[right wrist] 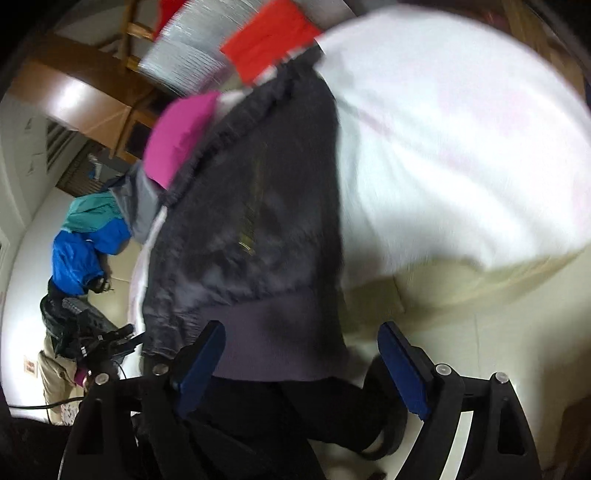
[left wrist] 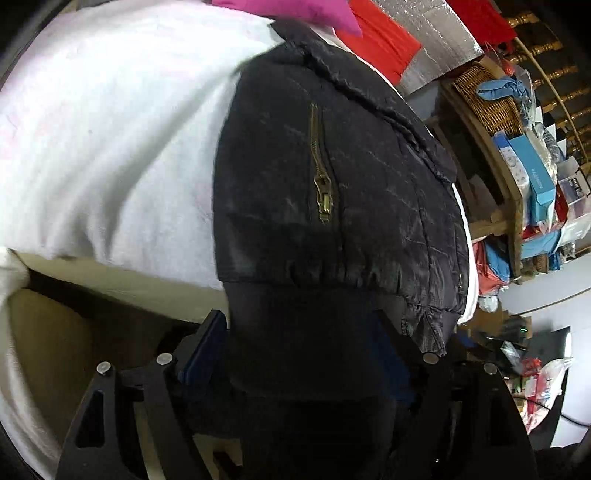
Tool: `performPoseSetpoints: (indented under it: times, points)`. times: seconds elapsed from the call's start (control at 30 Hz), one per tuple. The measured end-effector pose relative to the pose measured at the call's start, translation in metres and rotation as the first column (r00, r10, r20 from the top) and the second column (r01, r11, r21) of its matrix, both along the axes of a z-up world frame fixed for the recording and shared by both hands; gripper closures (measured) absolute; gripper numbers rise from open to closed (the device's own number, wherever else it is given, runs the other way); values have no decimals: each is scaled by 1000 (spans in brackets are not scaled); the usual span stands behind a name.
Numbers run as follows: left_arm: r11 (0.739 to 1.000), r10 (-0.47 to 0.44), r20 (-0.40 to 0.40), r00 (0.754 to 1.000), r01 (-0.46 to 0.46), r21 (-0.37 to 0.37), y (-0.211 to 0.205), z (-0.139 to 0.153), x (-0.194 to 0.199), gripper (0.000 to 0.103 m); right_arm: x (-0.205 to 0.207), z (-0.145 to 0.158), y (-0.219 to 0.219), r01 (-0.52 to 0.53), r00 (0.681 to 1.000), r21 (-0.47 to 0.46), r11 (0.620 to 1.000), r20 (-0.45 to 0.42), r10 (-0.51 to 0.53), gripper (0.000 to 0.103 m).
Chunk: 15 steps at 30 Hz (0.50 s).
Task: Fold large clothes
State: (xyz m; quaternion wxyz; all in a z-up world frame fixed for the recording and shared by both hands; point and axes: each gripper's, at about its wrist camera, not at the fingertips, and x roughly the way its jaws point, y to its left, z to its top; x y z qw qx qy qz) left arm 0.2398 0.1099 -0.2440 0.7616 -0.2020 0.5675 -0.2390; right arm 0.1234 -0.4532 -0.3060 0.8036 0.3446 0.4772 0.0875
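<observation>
A black quilted jacket (left wrist: 332, 184) with a brass pocket zipper (left wrist: 321, 177) lies on a white sheet (left wrist: 110, 129). Its ribbed hem (left wrist: 303, 332) hangs over the near edge, between the jaws of my left gripper (left wrist: 306, 343); the jaws stand wide with the thick hem filling the gap. In the right wrist view the same jacket (right wrist: 251, 221) is blurred. Its hem (right wrist: 273, 339) lies between the wide-open jaws of my right gripper (right wrist: 301, 350), touching the left pad (right wrist: 199, 354) only.
A pink cloth (left wrist: 288, 11) and a red cloth (left wrist: 380, 40) lie beyond the jacket's collar. A wooden shelf (left wrist: 509, 192) with a wicker basket (left wrist: 484, 96) and boxes stands at the right. A blue and teal jacket (right wrist: 88, 243) lies on the cream floor (right wrist: 461, 350).
</observation>
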Motion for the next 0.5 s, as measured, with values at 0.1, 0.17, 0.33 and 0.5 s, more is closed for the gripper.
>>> performPoseSetpoints:
  times: [0.1, 0.17, 0.33, 0.5]
  points:
    - [999, 30, 31, 999, -29, -35, 3, -3, 1, 25, 7, -20, 0, 46, 999, 40, 998, -1, -46, 16]
    - [997, 42, 43, 998, -39, -69, 4, -5, 3, 26, 13, -29, 1, 63, 998, 81, 995, 11, -64, 16]
    - [999, 22, 67, 998, -19, -35, 0, -12, 1, 47, 26, -30, 24, -9, 999, 103, 995, 34, 5, 40]
    - [998, 20, 61, 998, -17, -54, 9, -11, 1, 49, 19, 15, 56, -130, 979, -43, 991, 153, 135, 74]
